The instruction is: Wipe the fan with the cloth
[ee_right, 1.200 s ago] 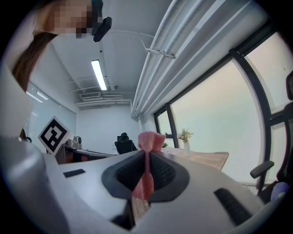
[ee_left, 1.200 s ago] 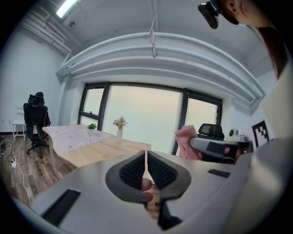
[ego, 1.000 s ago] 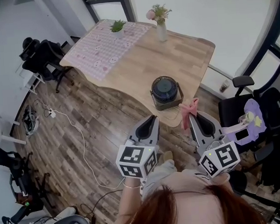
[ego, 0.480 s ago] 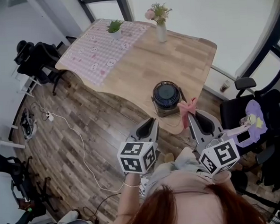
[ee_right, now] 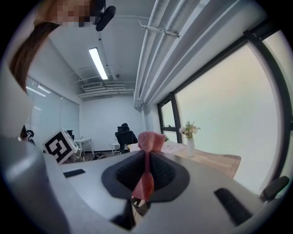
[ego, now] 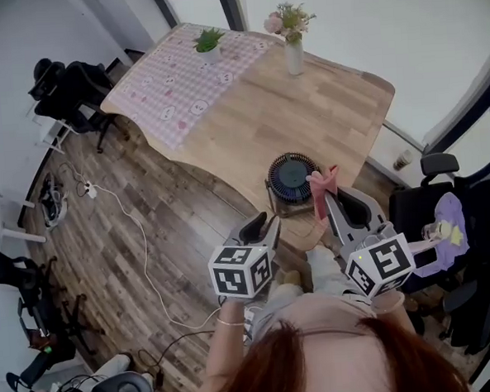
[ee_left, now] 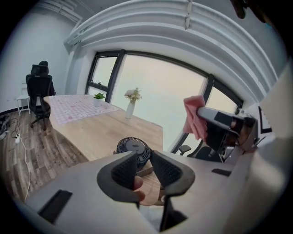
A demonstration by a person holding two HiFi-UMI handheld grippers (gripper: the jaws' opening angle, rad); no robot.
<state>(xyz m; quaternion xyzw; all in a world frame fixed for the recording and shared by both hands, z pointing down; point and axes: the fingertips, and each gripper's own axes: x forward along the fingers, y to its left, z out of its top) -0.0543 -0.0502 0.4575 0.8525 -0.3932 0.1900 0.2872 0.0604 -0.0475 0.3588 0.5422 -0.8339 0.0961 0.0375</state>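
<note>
Both grippers are brought closer to the small black round fan (ego: 292, 178) than a second ago; it is sat at the near edge of the light wooden table (ego: 339, 111). Left gripper (ee_left: 144, 155) jaws have just been opening and are set partly apart, with nothing gripped. Right gripper (ee_right: 147, 157) is clamped on the pink cloth (ee_right: 149, 141), held near the fan's right side; contact cannot be confirmed. Fan base is best steadied with the left jaws while the cloth's bunched end is drawn lightly across the grille, so the fan isn't pushed off the edge.

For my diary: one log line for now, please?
left gripper: just opening, empty | right gripper: holds cloth | fan: on table
</note>
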